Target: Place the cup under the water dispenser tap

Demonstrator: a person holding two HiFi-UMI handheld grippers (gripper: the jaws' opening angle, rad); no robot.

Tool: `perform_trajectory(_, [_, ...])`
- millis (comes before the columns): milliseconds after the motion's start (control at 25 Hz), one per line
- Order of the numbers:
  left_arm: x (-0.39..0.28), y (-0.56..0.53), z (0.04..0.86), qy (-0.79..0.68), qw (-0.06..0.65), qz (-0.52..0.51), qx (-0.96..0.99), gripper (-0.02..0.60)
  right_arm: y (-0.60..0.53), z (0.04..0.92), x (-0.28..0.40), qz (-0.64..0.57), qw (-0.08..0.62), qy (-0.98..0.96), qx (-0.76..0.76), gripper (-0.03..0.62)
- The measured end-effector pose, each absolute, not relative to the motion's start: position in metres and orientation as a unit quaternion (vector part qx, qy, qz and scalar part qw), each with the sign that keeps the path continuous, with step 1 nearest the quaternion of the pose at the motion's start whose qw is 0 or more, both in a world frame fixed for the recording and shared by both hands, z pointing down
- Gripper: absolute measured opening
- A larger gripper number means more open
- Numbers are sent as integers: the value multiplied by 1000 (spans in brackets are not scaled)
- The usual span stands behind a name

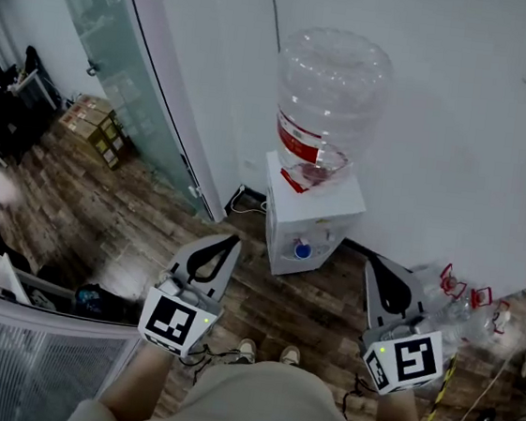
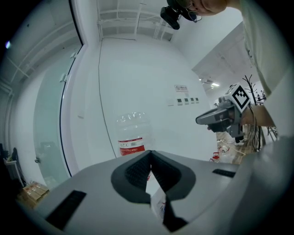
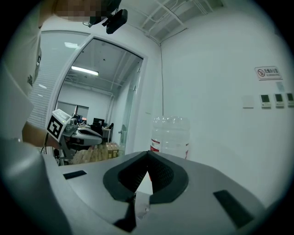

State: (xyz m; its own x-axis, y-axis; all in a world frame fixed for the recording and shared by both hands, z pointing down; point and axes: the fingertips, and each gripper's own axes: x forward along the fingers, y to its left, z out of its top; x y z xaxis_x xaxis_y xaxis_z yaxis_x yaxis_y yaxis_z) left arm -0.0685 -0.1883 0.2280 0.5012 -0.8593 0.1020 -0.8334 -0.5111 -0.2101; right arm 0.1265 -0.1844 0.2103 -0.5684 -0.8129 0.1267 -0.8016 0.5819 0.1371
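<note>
Both tongs were up in front of the person, roughly level, aimed at the water dispenser (image 1: 310, 218) by the white wall (image 1: 442, 131). Left gripper (image 1: 232, 242): jaws pinched tip to tip, nothing btwn them. Right gripper (image 1: 371, 261): same story, jaws together, empty. Neither touched the dispenser; they sat clear of it, one either side, w/ the person's shoes (image 1: 267, 352) on the wood floor (image 1: 138, 228) btwn them. A big clear bottle (image 1: 331, 90) w/ a red label stood neck-down on top of the dispenser. The cup? A small blue item (image 1: 302, 249) sat in the tap recess at the dispenser's front, prob. the cup, but too small to be sure. Clear bottles (image 1: 455, 307) lay on the floor at right, cardboard boxes (image 1: 98, 129) by the glass partition (image 1: 120, 56) at left.
</note>
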Motion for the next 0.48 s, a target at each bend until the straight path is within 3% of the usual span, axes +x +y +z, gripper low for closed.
perform_trajectory(480, [-49,-191,220,477,65,-95,-871,6,-193,205,135,14,76,-893,443,6])
